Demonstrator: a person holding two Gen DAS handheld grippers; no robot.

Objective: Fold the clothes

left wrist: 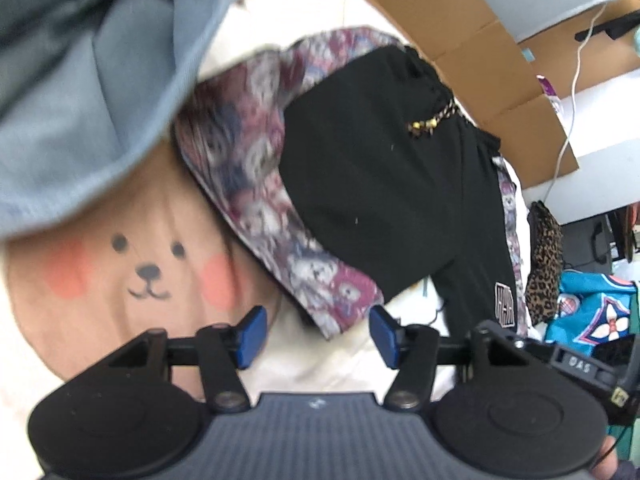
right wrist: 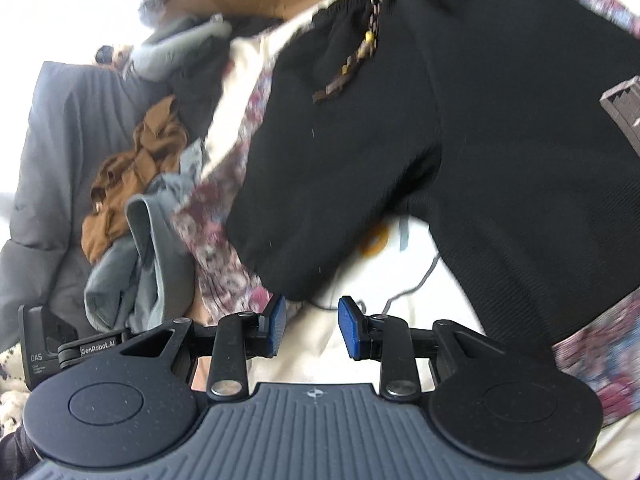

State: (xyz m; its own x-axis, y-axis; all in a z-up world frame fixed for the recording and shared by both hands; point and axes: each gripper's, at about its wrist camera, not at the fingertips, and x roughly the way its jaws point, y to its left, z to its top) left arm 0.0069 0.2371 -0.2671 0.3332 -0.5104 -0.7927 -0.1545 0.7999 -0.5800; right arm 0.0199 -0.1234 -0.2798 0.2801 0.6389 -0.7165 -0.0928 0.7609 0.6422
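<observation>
Black shorts [left wrist: 372, 184] with a beaded drawstring [left wrist: 432, 120] and a floral, teddy-print side panel [left wrist: 256, 184] lie spread on a cream cover [left wrist: 344, 364]. In the right wrist view the same black shorts [right wrist: 460, 128] fill the middle and right. My left gripper [left wrist: 318, 336] is open, just short of the floral hem, with nothing between its blue pads [left wrist: 252, 330]. Over the cream cover, the right gripper [right wrist: 312, 326] is also open and empty, close to the hem of one black leg.
A blue-grey garment [left wrist: 88, 80] hangs at the upper left over a bear-face cushion [left wrist: 132, 276]. Flattened cardboard [left wrist: 472, 48] lies behind. A leopard-print item [left wrist: 544, 264] and turquoise cloth [left wrist: 592, 312] sit at the right. Brown [right wrist: 136, 176] and grey clothes [right wrist: 148, 256] pile at the left.
</observation>
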